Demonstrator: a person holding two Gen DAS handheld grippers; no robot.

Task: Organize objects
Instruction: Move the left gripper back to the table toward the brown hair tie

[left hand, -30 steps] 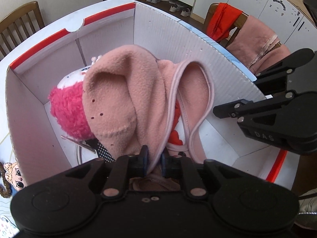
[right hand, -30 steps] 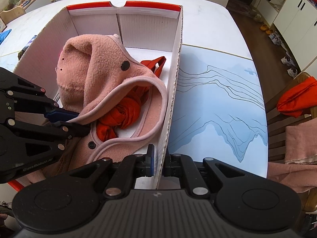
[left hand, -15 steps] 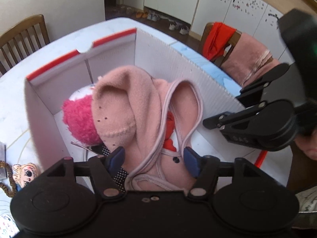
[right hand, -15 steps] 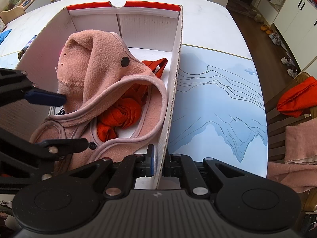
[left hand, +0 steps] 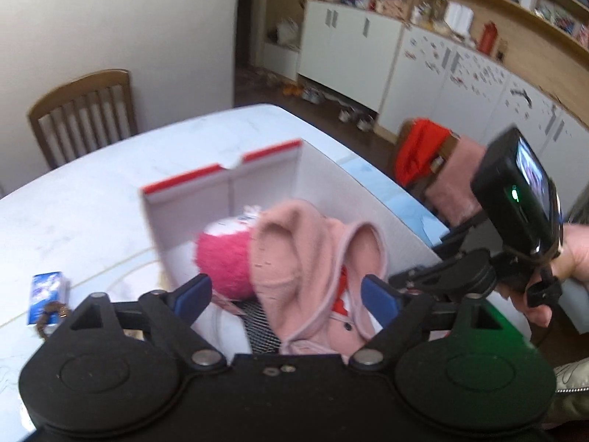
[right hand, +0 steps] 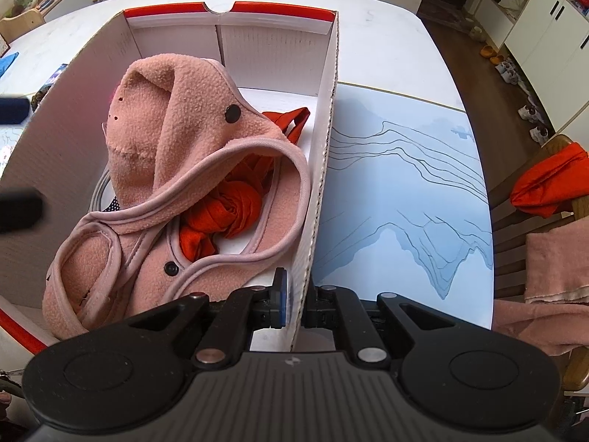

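Note:
A white cardboard box (right hand: 333,73) with a red rim stands on the table. In it lie a pink fleece jacket (right hand: 173,140), a knotted red cloth (right hand: 224,210) under the jacket's edge, and a pink plush toy (left hand: 224,258). My left gripper (left hand: 287,289) hovers above the near end of the box (left hand: 265,180). Its jaws are opening and touch nothing; the jacket (left hand: 294,250) lies loose below them. One of its fingertips (right hand: 18,208) shows at the left edge of the right wrist view. My right gripper (right hand: 296,294) is shut on the box's right wall near the front corner.
A blue mat (right hand: 405,184) with a mountain drawing lies right of the box. A chair (right hand: 552,206) beyond the table edge carries red and pink cloths. A small blue packet (left hand: 48,291) lies left of the box. A wooden chair (left hand: 84,110) stands at the far side.
My left gripper let go of the pink jacket, spread its jaws wide, and rose back out of the box. The jacket settled in the box. My right gripper stayed clamped on the wall.

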